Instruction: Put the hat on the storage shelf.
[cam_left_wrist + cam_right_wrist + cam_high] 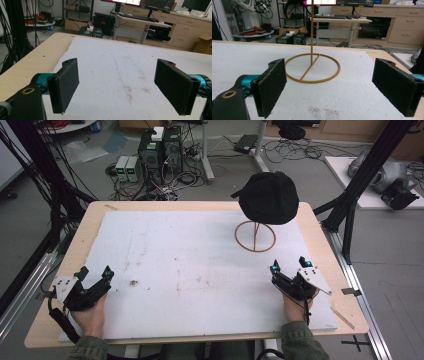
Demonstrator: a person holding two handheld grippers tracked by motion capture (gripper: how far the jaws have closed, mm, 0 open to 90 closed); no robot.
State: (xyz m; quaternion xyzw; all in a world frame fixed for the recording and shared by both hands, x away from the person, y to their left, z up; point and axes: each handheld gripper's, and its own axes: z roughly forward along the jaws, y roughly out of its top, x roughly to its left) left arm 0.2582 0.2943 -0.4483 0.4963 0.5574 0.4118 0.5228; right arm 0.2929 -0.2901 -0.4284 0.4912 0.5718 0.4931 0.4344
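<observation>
We see a black fabric cap (270, 197) perched on a thin gold wire stand (255, 236) with a ring base, at the upper right of the counter (90, 227), whose pale wood carries a stained white foam sheet (200, 260). Our left tool (95, 279) at lower left and right tool (290, 266) at lower right both hold their flat black jaws spread, gripping nothing. Cables and computers (160, 150) clutter the grey floor beyond.

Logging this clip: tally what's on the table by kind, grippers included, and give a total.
Black caps: 1, the cap sitting on top of the stand.
Gold wire stands: 1, the stand with its ring base flat on the mat.
White mats: 1, the mat covering the table.
Handheld grippers: 2, the left gripper and the right gripper, both with jaws open.
Total: 5
</observation>
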